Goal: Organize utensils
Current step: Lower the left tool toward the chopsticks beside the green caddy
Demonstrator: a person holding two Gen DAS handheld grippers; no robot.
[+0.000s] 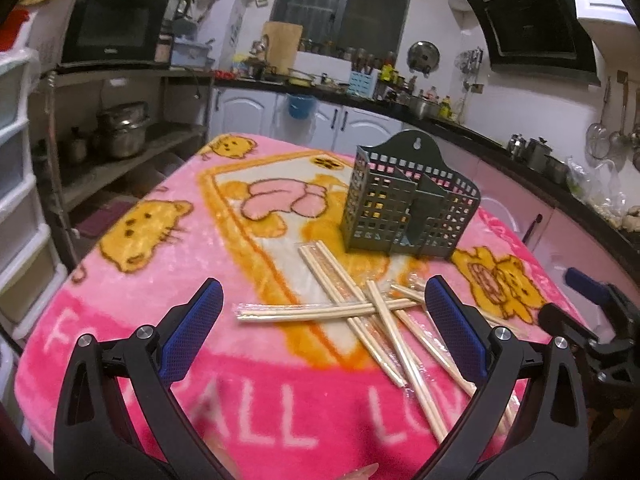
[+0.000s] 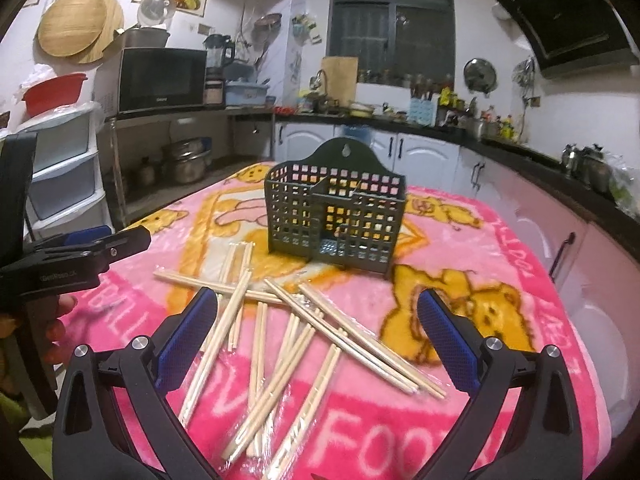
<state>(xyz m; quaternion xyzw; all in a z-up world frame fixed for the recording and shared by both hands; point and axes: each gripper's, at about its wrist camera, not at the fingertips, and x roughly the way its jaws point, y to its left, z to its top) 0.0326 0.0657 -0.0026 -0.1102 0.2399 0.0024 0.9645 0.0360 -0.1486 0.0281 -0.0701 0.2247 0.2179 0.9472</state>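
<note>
Both claws hang over the near edge of the tabletop, which is covered w/ a pink cartoon blanket. Left claw is spread wide, nothing btwn its blue pads. Right claw is likewise wide apart and holds nothing.

Wrapped wooden chopsticks lie in a loose crisscross pile on the blanket, towards the near edge; some pairs are in clear plastic sleeves. From the right wrist view the chopsticks fan out btwn and just ahead of that claw's fingers.

Dark green slotted utensil holder stands upright abt mid-tabletop, just behind the pile, compartments w/ nothing visible in them. Right wrist view shows the holder front-on, apart from the sticks. A person's fingers show at the left edge, on the left claw's handle.
</note>
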